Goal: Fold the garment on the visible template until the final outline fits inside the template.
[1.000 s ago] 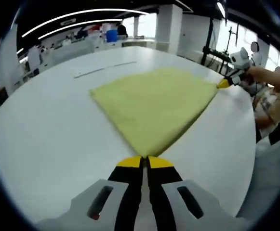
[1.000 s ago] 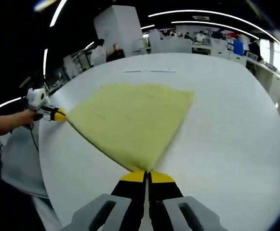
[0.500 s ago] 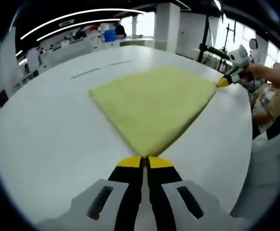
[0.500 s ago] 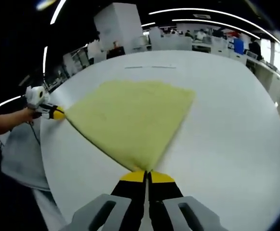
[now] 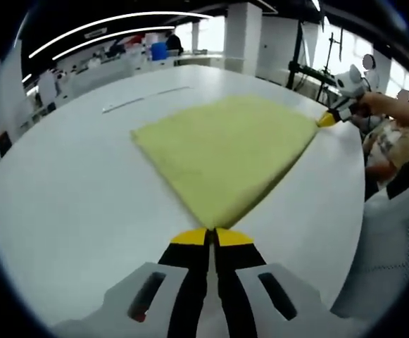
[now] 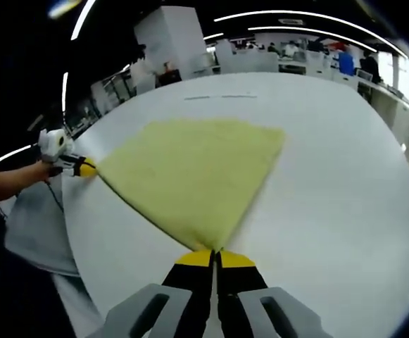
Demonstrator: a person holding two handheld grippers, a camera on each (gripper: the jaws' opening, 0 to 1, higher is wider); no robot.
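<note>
honestly the garment (image 5: 225, 151) corners vanish inside both clamped jaws, and the far benches (image 6: 288, 56) are just blur

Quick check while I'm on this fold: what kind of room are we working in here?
Probably a large open lab or workshop, not a home. A big white table carries the yellow garment, benches crowded with equipment stand at the back, and long strip lights run overhead.

The right gripper (image 6: 215, 255) pinches the near corner of the yellow garment (image 6: 193, 172) spread on the white worktop (image 6: 331, 197); the left gripper (image 6: 84, 168) clamps its far-left corner.
</note>
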